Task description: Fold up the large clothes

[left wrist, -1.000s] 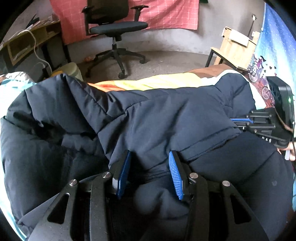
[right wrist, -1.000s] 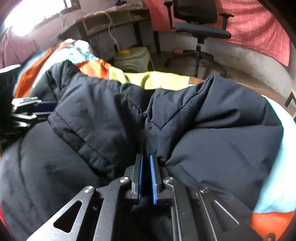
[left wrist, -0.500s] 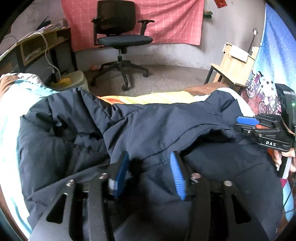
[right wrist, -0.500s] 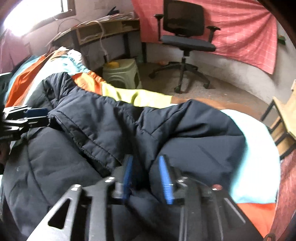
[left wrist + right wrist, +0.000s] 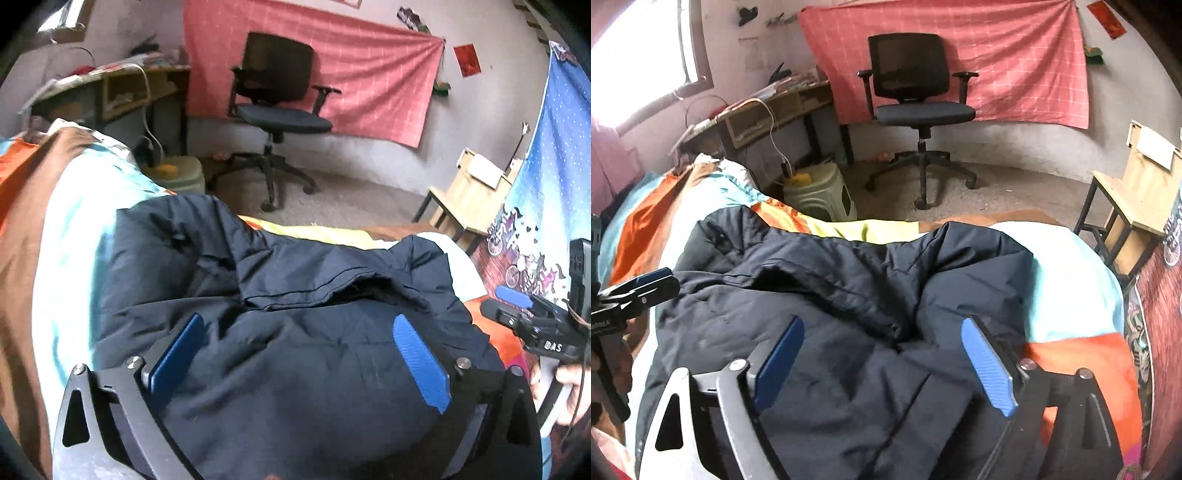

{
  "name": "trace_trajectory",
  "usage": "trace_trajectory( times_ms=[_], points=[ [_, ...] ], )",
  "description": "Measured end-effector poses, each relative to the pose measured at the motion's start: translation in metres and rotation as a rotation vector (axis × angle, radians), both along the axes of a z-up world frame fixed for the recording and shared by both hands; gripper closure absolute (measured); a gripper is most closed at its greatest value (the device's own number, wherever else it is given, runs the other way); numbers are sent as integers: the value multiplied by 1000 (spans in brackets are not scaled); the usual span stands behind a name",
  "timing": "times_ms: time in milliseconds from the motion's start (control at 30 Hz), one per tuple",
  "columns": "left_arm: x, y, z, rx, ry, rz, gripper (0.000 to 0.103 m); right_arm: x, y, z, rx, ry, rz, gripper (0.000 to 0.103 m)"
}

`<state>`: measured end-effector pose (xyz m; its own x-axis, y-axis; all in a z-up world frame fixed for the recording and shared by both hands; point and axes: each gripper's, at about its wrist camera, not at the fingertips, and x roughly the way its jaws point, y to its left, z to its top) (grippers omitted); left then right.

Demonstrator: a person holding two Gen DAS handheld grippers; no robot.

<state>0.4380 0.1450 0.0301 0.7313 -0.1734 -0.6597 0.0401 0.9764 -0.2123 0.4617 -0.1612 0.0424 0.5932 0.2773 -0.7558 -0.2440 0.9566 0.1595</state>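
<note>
Covering striped bedspread (image 5: 1075, 258), dark jacket (image 5: 849, 295) — office chair (image 5: 916, 107), pink cloth (image 5: 1015, 55) behind

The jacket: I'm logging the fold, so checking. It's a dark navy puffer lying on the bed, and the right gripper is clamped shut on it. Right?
Not quite. The navy jacket does lie on the bed, but the right gripper is open, fingers spread wide, as the right wrist view shows.

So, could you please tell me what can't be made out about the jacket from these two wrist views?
- Left wrist view: the dark jacket has its near edge hidden behind the left gripper.
- Right wrist view: its near part is covered by the right gripper.
- Both views: sleeves and zip are lost in folds.
</note>
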Motion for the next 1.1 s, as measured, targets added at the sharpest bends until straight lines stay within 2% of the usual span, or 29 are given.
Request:
trace_trajectory(
  times_ms=[67,233,333,600,767,900,1100],
  points=[
    [-16,0,6,10,-20,-5,2,-14,2,7,31,-16,-22,2],
    [-57,-9,12,68,-44,-15,2,-46,3,17,70,-28,-90,0],
    [-80,-12,9,70,-56,-21,2,-65,1,21,80,-21,-107,0],
    [-123,-24,3,39,-48,-48,2,-121,4,34,59,-21,-132,0],
    [-144,-21,0,22,-1,-15,2,-156,8,40,28,-4,-172,0],
    [-160,-25,-9,36,51,-43,2,-185,9,43,6,13,-205,0],
    [-195,-26,-9,64,30,-52,2,-219,16,51,-16,18,-206,0]
  ],
)
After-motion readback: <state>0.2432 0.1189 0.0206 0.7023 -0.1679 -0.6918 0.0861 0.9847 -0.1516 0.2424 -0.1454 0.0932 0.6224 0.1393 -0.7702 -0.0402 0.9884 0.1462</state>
